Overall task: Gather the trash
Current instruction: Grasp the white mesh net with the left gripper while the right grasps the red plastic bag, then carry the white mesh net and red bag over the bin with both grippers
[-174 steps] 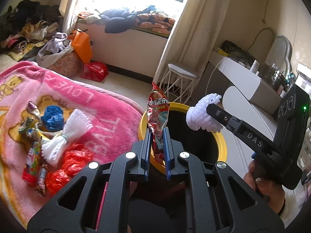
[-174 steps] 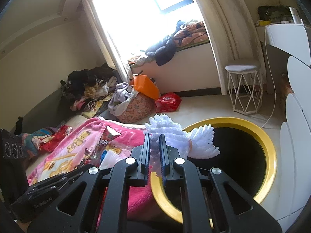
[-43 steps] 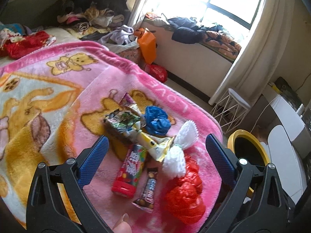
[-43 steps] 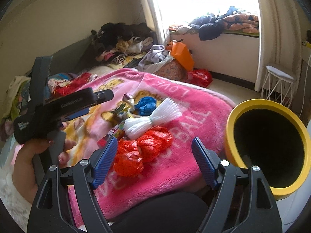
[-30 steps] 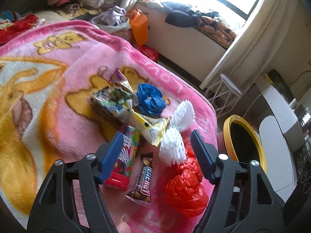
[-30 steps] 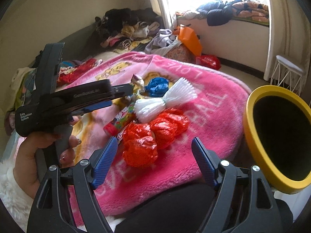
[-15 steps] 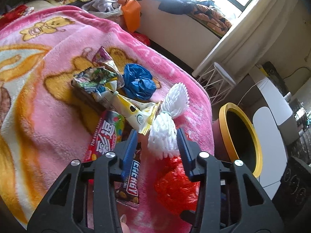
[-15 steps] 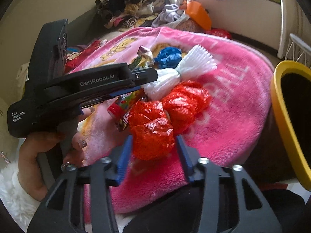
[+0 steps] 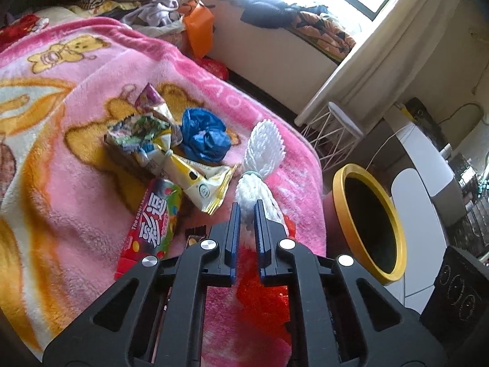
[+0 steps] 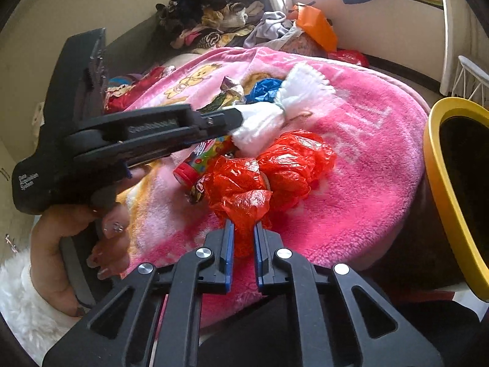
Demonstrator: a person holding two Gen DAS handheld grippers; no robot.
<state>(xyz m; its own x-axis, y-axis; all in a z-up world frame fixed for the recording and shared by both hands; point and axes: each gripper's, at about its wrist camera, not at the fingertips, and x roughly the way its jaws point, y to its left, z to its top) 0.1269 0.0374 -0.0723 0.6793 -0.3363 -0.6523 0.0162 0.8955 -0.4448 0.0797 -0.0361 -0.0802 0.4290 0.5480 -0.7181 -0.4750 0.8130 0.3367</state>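
The left gripper (image 9: 246, 214) has its jaws drawn nearly together on the near end of the white foam net (image 9: 259, 165), which lies on the pink blanket (image 9: 76, 202) and fans out toward 12 o'clock in the left wrist view. The right gripper (image 10: 243, 232) is likewise pinched almost closed, clamping the near edge of the crumpled red plastic bag (image 10: 269, 174). In the right wrist view the left gripper (image 10: 235, 116) reaches in from 9 o'clock, gripped by the person's left hand (image 10: 76, 238), its tip on the white net (image 10: 275, 113).

Other trash lies on the blanket at 10 to 11 o'clock from the left gripper: a red candy tube (image 9: 152, 223) just beside the jaws, a yellow-white wrapper (image 9: 201, 183) touching the tube's far end, a green printed wrapper (image 9: 137, 131) and a blue plastic bag (image 9: 204, 137) beyond. A dark chocolate bar wrapper (image 9: 194, 235) peeks out just left of the fingers. The yellow-rimmed bin (image 9: 394, 244) stands off the bed's edge at 3 o'clock, its dark mouth open.
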